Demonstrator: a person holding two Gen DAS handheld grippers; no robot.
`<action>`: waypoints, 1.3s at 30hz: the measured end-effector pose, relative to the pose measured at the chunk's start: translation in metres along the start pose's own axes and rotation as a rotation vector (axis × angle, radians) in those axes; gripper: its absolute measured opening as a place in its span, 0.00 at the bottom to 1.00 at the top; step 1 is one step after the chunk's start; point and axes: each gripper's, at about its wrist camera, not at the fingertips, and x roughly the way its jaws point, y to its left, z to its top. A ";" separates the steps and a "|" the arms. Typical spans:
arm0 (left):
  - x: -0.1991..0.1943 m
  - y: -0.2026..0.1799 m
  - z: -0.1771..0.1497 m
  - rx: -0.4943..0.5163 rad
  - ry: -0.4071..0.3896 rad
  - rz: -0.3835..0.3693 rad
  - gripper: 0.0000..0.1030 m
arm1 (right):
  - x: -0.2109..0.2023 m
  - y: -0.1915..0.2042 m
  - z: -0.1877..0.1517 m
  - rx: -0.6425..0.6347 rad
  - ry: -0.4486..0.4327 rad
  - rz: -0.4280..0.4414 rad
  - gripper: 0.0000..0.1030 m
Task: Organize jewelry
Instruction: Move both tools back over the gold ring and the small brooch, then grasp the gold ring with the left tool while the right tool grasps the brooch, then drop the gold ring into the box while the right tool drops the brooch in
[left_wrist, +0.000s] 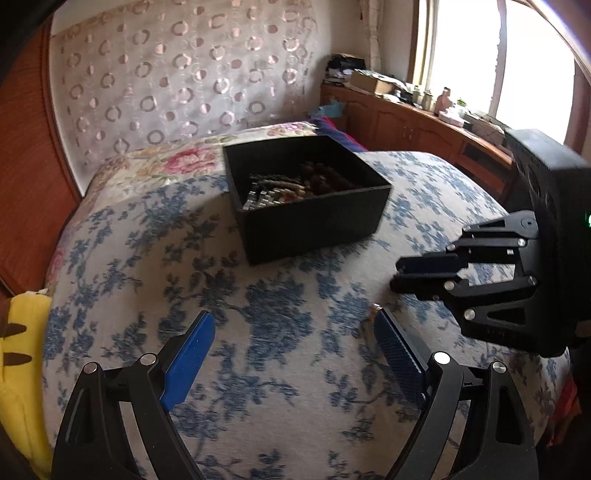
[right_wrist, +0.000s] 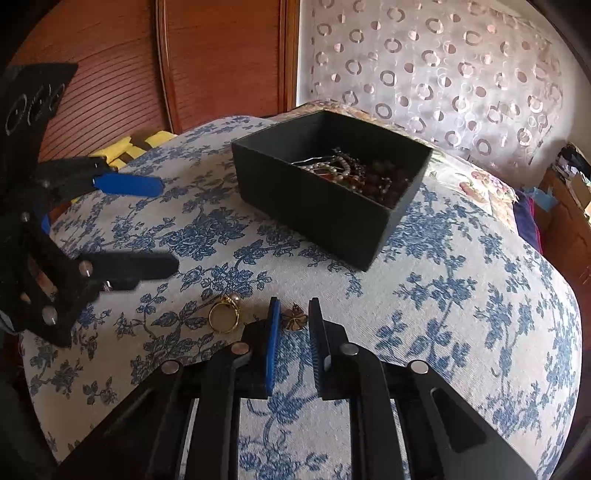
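Brooch between right gripper's narrowed jaws, grip unclear. Ring just left. Left gripper wide, empty.

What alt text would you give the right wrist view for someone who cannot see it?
The right gripper, jaws narrowed but not touching it, frames a small bronze flower-shaped piece on a blue-floral bedspread. A gold ring lies left of it; a black box of beaded jewelry sits beyond.

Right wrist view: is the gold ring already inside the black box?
No, the gold ring lies on the floral bedspread, well in front of the black box.
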 end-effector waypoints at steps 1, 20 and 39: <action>0.001 -0.003 0.000 0.006 0.000 -0.005 0.82 | -0.004 -0.002 0.000 0.007 -0.007 -0.001 0.16; 0.027 -0.048 -0.002 0.123 0.065 -0.048 0.33 | -0.040 -0.028 -0.017 0.083 -0.074 -0.045 0.16; -0.002 -0.023 0.032 0.031 -0.064 0.010 0.18 | -0.049 -0.035 0.013 0.085 -0.143 -0.059 0.17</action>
